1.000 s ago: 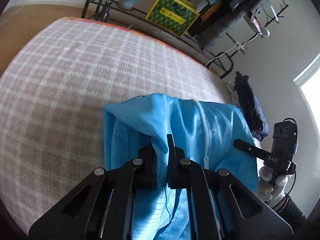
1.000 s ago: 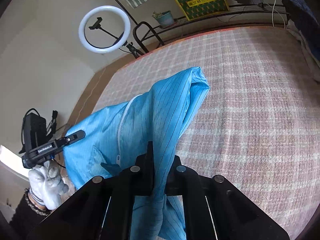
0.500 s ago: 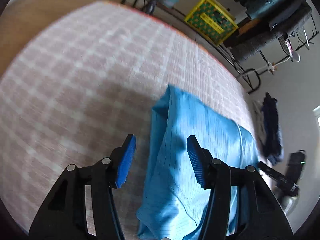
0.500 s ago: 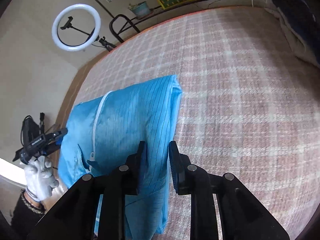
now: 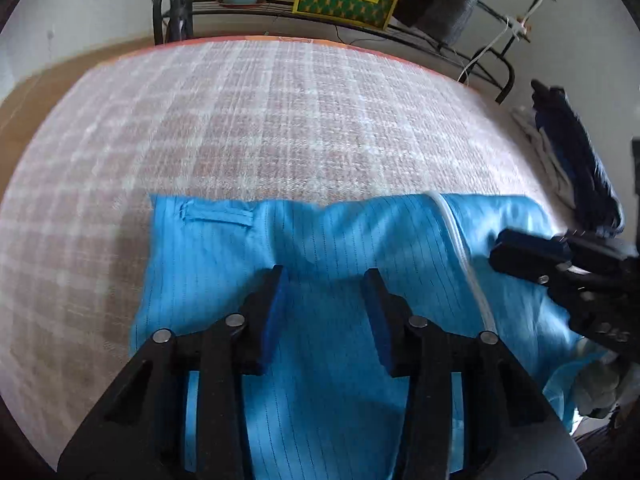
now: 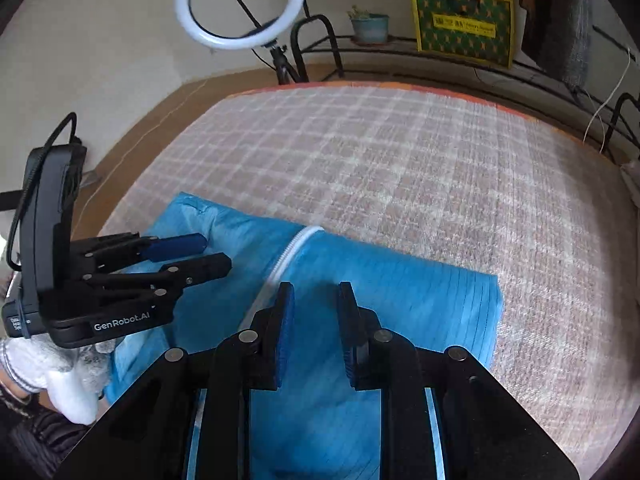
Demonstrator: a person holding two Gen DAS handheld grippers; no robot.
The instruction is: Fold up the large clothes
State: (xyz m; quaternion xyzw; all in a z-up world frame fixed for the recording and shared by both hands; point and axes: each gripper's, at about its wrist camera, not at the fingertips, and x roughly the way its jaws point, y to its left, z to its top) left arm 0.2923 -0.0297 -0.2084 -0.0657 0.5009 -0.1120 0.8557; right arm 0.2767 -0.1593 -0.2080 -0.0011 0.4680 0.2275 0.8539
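Lying flat on the pink-and-white checked woven bed cover (image 5: 280, 120), the folded bright blue pinstriped fabric garment (image 5: 328, 248) has its folded edge toward the far side and its near part running under both cameras. A white zipper strip (image 5: 460, 240) runs from the far fold toward the near side, right of the garment's middle in the left wrist view.

The left gripper (image 5: 324, 280) hangs over the garment's middle with its blue-padded fingers (image 5: 276, 308) apart; the jaws are closing, and only the flat cloth shows in the gap below them, with no fold pinched between the pads. In the right wrist view the same gripper (image 6: 200, 252) comes in from the left over the garment's left part, held by a hand in a white knit glove (image 6: 60, 376).

The right gripper (image 6: 316, 296) hovers just right of the zipper (image 6: 288, 256), its fingers (image 6: 286, 328) a narrow gap apart and closing, with flat cloth showing in the gap and nothing gripped. From the left wrist view it (image 5: 504, 252) reaches in from the right, at the garment's right edge.

Beyond the bed's far edge stand a white ring light (image 6: 240, 8), a yellow-and-green patterned box (image 6: 464, 28) and a small potted plant (image 6: 370, 26) on a black metal rack (image 5: 360, 24). A heap of dark blue clothes (image 5: 576, 160) lies at the far right.
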